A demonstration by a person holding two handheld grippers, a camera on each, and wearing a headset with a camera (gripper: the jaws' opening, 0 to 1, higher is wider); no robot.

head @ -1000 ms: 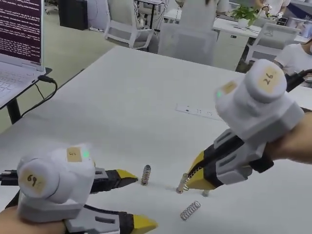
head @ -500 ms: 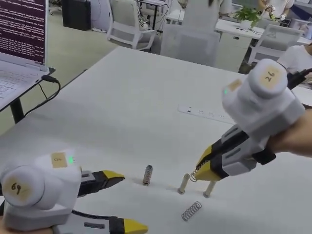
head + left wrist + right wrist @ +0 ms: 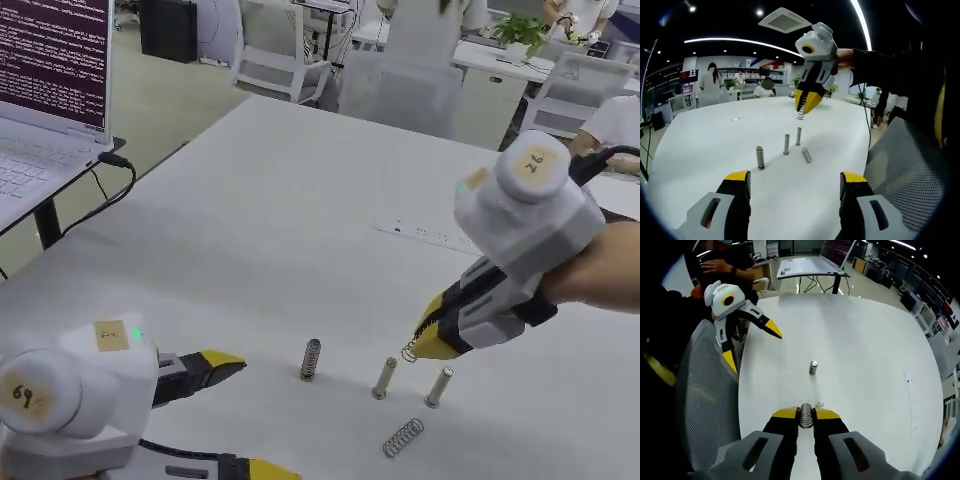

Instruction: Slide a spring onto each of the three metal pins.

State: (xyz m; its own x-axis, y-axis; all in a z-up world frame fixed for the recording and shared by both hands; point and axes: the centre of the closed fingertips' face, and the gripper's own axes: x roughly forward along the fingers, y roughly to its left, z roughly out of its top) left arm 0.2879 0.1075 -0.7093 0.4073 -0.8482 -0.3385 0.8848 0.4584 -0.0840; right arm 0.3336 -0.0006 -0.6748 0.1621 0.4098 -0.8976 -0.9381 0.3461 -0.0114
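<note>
White table (image 3: 855, 335), coiled silver spring (image 3: 805, 415)

Matt white table (image 3: 250, 200), shiny metal pins (image 3: 384, 378), wire spring (image 3: 403, 437)

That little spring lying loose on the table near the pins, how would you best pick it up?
Grip the loose spring around its middle, coming down from above with one jaw on each long side. It lies flat on the table, so only the top and sides are open, and a mid grip should keep it from tipping. The left gripper is open and free.
</note>
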